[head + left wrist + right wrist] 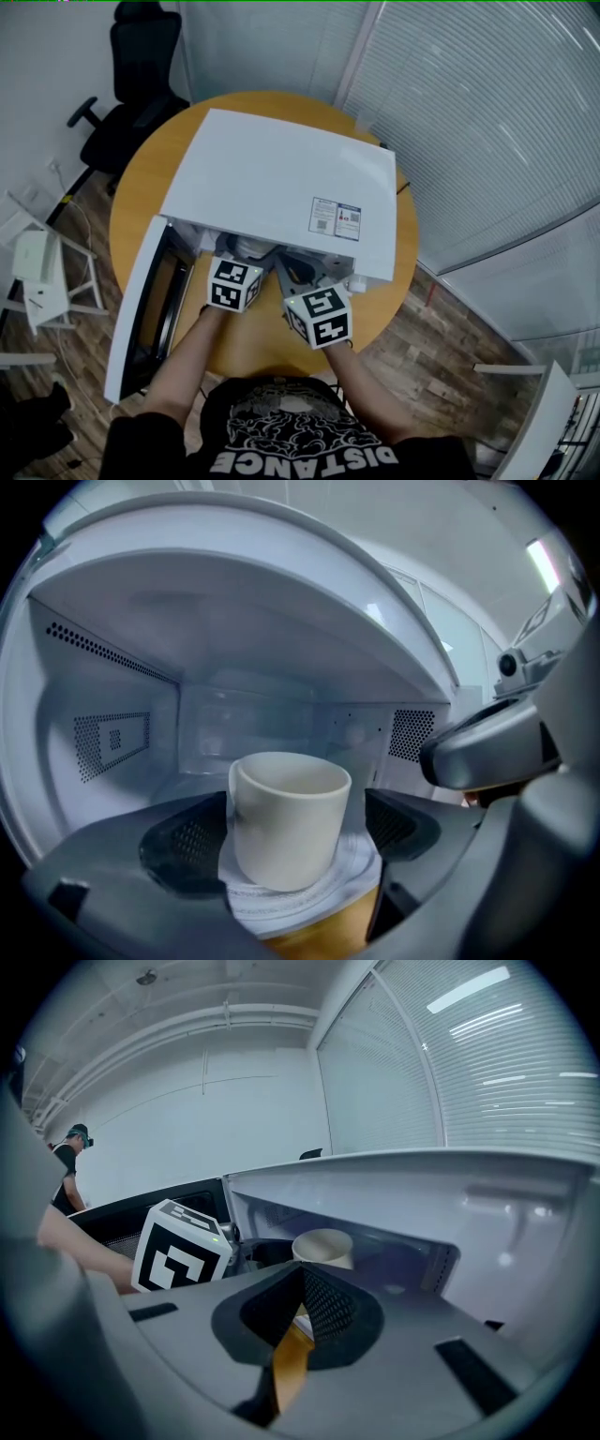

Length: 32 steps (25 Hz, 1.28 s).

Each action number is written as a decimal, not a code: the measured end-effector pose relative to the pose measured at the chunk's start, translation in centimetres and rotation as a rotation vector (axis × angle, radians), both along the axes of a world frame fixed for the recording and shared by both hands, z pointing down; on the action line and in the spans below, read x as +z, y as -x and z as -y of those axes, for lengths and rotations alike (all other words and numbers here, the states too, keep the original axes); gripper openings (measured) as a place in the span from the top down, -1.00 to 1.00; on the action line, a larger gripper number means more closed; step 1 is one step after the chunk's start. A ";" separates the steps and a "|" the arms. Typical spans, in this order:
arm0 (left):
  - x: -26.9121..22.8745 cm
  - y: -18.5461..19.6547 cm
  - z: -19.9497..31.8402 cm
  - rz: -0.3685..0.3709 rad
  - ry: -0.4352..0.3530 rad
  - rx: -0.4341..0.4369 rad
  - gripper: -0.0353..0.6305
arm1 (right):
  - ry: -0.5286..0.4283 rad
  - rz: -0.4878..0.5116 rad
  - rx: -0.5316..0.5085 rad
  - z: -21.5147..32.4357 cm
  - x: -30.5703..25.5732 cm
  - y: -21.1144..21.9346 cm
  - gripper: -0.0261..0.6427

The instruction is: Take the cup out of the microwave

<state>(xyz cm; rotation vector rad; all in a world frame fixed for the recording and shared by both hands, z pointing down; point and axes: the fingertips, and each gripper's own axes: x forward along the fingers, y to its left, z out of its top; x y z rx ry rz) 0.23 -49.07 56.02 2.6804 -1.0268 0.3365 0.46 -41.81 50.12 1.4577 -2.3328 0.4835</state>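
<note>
Waiting upright inside the white microwave [272,178], the cream ceramic cup [286,817] stands between the jaws of the wide-open left gripper [291,834].

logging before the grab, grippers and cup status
Left gripper open, straddling cream ceramic cup, no grip. Right gripper shut, empty. Cup upright in white microwave, door open, nothing blocking.

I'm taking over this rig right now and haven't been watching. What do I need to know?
Left claw: open around the cup, not gripping it.
Right claw: shut, empty, held outside the microwave over the table.
Cup: upright on the white plate inside, near the front.
Done: door open, left claw lined up.
Left: close on the cup and bring it out.
</note>
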 end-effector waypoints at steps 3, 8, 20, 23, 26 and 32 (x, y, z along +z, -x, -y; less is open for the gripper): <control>-0.2 -0.3 0.3 0.002 -0.006 0.011 -0.46 | 0.001 -0.002 0.011 0.1 0.1 -0.1 0.88; 0.2 -0.7 1.0 0.007 -0.003 0.020 -0.46 | 0.003 -0.008 0.028 0.4 0.1 -0.3 0.88; 0.7 -1.4 2.1 0.032 -0.028 0.015 -0.45 | 0.009 -0.016 0.066 0.5 0.3 -1.3 0.88; 0.7 -1.5 2.3 0.045 -0.033 0.029 -0.43 | 0.009 -0.016 0.071 0.5 0.3 -1.5 0.88; 0.7 -1.4 2.2 0.050 -0.037 0.032 -0.42 | 0.011 -0.015 0.072 0.4 0.4 -1.5 0.88; 0.3 -1.2 2.3 0.048 -0.040 0.019 -0.42 | 0.003 -0.013 0.068 0.4 0.0 -1.5 0.88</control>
